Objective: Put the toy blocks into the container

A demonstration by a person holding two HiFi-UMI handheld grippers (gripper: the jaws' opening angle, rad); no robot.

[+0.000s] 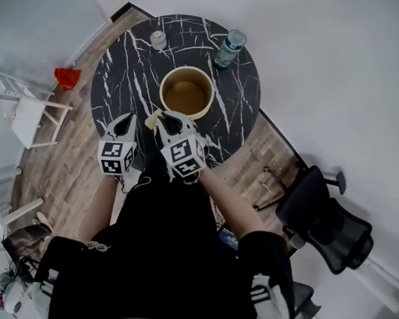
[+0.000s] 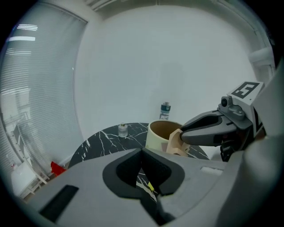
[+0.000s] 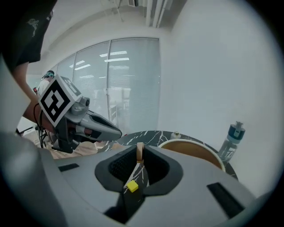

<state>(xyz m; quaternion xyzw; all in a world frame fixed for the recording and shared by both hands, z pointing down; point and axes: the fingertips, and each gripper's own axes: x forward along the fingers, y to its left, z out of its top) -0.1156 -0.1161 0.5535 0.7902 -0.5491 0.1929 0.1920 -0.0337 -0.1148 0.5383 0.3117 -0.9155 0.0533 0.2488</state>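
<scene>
A cream round container [image 1: 186, 92] stands in the middle of a black marble table [image 1: 121, 68]; what lies inside it is hard to make out. My right gripper [image 1: 159, 120] hovers at the container's near-left rim, shut on a tan wooden toy block [image 1: 151, 120]. In the left gripper view, that block [image 2: 176, 142] shows beside the container [image 2: 156, 134]. The right gripper view shows the block [image 3: 140, 152] edge-on between the jaws. My left gripper [image 1: 127, 125] is shut and empty, just left of the right one. A small yellow piece [image 3: 132, 186] shows on the table below the jaws.
A water bottle [image 1: 229, 49] and a small jar [image 1: 158, 39] stand at the table's far edge. A white chair [image 1: 32, 117] and a red object [image 1: 67, 77] are on the floor at left. A black office chair [image 1: 325, 215] is at right.
</scene>
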